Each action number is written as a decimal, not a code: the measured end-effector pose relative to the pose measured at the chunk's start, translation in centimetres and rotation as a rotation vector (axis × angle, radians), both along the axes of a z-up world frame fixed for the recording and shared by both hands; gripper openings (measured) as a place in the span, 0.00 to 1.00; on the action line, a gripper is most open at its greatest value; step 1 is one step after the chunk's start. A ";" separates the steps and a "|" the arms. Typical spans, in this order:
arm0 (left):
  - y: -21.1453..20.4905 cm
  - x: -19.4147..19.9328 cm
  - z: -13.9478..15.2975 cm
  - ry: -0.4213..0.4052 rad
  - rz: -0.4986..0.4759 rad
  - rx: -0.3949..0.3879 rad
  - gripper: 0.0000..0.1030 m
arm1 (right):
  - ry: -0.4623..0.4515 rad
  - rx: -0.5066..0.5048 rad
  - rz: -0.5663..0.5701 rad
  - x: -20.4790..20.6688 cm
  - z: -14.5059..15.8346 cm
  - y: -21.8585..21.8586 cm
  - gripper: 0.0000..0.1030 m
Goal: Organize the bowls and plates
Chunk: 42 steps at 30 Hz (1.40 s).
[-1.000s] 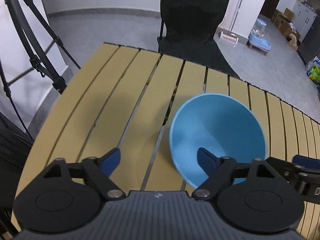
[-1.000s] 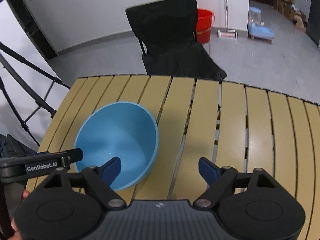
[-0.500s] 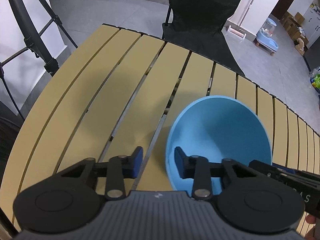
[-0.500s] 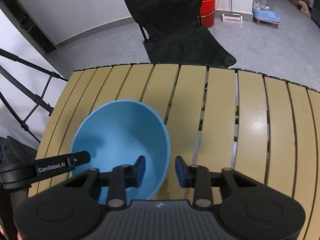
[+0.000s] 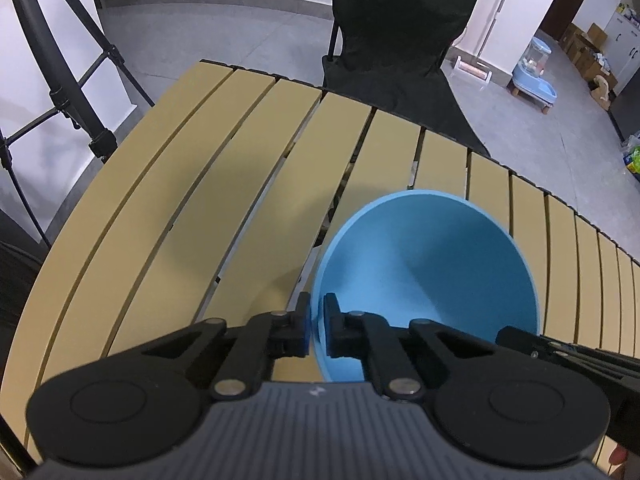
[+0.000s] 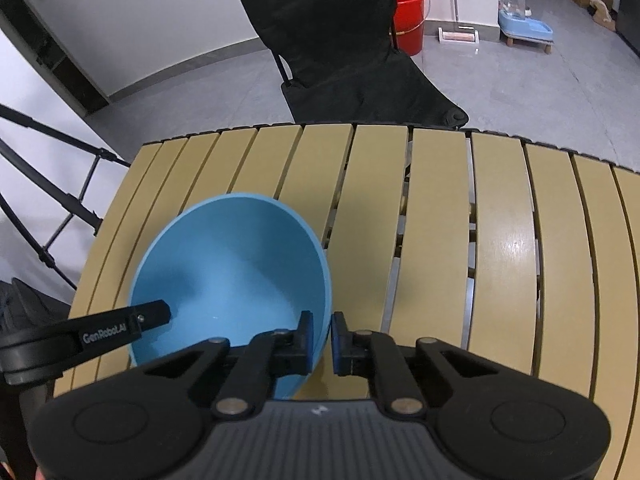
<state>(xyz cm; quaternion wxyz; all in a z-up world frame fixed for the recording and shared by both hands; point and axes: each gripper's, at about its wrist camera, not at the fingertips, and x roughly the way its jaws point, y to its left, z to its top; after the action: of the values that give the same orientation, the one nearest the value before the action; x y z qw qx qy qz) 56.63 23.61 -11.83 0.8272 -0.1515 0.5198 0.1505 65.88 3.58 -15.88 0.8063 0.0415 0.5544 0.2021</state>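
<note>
A light blue bowl (image 5: 432, 264) sits low over the slatted tan table (image 5: 208, 208). My left gripper (image 5: 317, 326) is shut on the bowl's left rim, one finger inside and one outside. My right gripper (image 6: 320, 340) is shut on the bowl's right rim in the same way; the bowl (image 6: 232, 276) fills the lower left of the right wrist view. The left gripper's finger (image 6: 132, 322) shows at the bowl's far side there, and the right gripper's arm (image 5: 568, 356) shows at the lower right of the left wrist view. No plates are in view.
A black folding chair (image 5: 400, 40) stands behind the table's far edge. A black tripod (image 5: 60, 60) stands at the left. A red bucket (image 6: 408, 12) and a blue pet feeder (image 6: 520, 16) are on the floor beyond.
Both grippers went from wide open to shut on opposite rims of the blue bowl. Both views now sit higher and show more of the table.
</note>
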 end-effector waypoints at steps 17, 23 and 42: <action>-2.3 -2.6 3.8 -0.040 -0.032 0.025 0.07 | -0.031 0.013 -0.019 -2.9 3.3 -2.3 0.08; -4.0 -4.4 6.0 -0.067 -0.049 0.031 0.07 | -0.052 0.015 -0.034 -4.8 5.4 -3.9 0.08; -10.0 -11.3 12.7 -0.150 -0.123 0.047 0.07 | -0.140 0.015 -0.096 -13.0 11.8 -9.7 0.08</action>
<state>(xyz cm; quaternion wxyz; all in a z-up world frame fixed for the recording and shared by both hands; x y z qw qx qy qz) 45.34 13.64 0.86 0.8747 -0.1108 0.4612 0.0998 52.91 -6.12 -4.05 0.8515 0.0598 0.4926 0.1695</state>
